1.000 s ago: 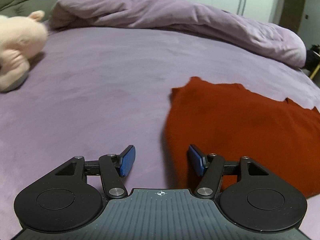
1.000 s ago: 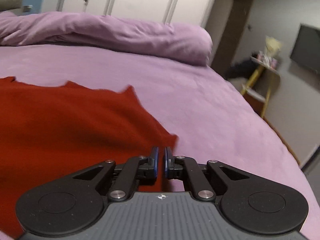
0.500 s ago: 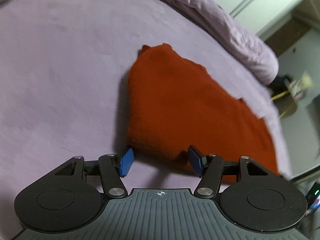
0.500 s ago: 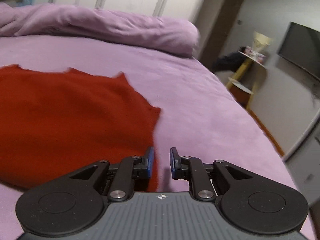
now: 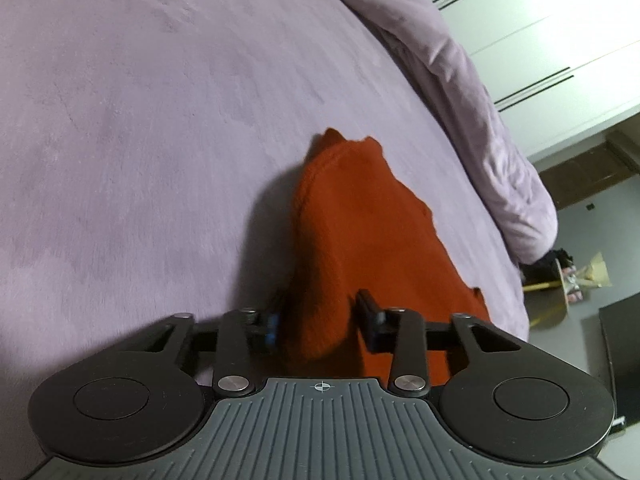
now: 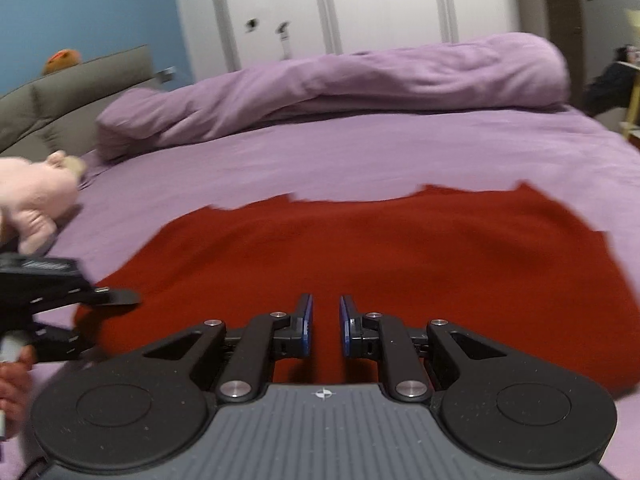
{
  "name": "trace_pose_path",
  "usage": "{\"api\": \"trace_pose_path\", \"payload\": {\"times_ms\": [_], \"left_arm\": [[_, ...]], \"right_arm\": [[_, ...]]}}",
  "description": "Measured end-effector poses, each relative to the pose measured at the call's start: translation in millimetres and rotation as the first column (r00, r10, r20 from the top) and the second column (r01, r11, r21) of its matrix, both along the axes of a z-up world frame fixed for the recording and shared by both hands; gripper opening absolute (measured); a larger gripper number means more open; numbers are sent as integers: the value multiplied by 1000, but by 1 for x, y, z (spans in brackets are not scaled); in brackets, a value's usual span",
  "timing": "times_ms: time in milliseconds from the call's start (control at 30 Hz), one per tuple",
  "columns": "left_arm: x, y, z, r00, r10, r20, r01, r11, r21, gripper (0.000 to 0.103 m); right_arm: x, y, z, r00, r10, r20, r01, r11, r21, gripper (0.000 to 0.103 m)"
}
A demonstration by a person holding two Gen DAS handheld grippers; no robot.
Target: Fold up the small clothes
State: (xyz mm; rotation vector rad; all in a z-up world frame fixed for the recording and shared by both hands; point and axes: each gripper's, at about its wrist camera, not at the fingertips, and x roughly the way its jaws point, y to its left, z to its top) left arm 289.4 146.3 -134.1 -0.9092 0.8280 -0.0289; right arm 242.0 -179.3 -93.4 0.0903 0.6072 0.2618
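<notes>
A red garment (image 6: 360, 256) lies spread on the purple bed. In the left wrist view its near left corner (image 5: 332, 248) bulges up between the jaws of my left gripper (image 5: 318, 320), which stand open around the cloth, not pressed on it. My right gripper (image 6: 323, 326) is open by a narrow gap and empty, hovering over the garment's near edge. The left gripper also shows in the right wrist view (image 6: 92, 300) at the garment's left corner.
A rolled purple duvet (image 6: 360, 88) lies along the far side of the bed. A pink plush toy (image 6: 32, 204) sits at the left near the grey headboard (image 6: 60, 100). White wardrobes (image 6: 360, 12) stand behind. A yellow side table (image 5: 560, 280) stands past the bed's right edge.
My right gripper has opened, let go of the garment's right corner and swung left over its middle. My left gripper has turned and moved onto the left corner, its jaws narrowing around the cloth.
</notes>
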Motion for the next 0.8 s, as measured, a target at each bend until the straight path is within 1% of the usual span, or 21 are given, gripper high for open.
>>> {"api": "trace_pose_path", "payload": {"times_ms": [100,200,267,333,433,500,567,600,667,733,767,800], "left_arm": [[1,3,0,1000,-9,6,9,1000,1,31],[-2,3,1,999,-32,21,32,999,26,27],[-3,4,1,999,-35,27,34,999,24,25],[-4,5,0,999,-28,27,28,1000,13,24],[-5,5,0,999,-24,27,23,1000,17,23],[-5,4,3,999,-29,27,28,999,30,22],[-6,2,9,999,-34,37,32,998,56,21],[-6,0,14,998,-41,44,38,997,68,21],[-8,-3,27,996,-57,68,50,993,104,20],[-8,-11,43,992,-90,91,74,983,166,19],[-8,-17,53,988,-112,104,89,975,203,19],[-8,-26,64,982,-145,125,109,961,253,19]], "right_arm": [[1,29,-7,999,41,-13,-41,999,-13,15],[4,49,-19,999,49,-10,-50,994,-101,14],[7,55,-22,999,48,-4,-48,991,-128,12],[5,54,-16,1000,29,-3,-29,991,-130,8],[5,51,-13,999,-16,33,19,995,-100,8],[13,51,-24,1000,-17,-15,16,993,-116,8],[14,55,-28,1000,3,-12,-5,987,-160,8],[15,56,-26,1000,9,-19,-13,986,-167,8],[17,50,-19,999,15,-36,-20,991,-133,8],[12,38,-12,1000,3,-28,-6,996,-93,6],[9,33,-10,1000,-8,-21,6,995,-99,5],[5,28,-8,1000,-15,-12,14,995,-99,5]]}}
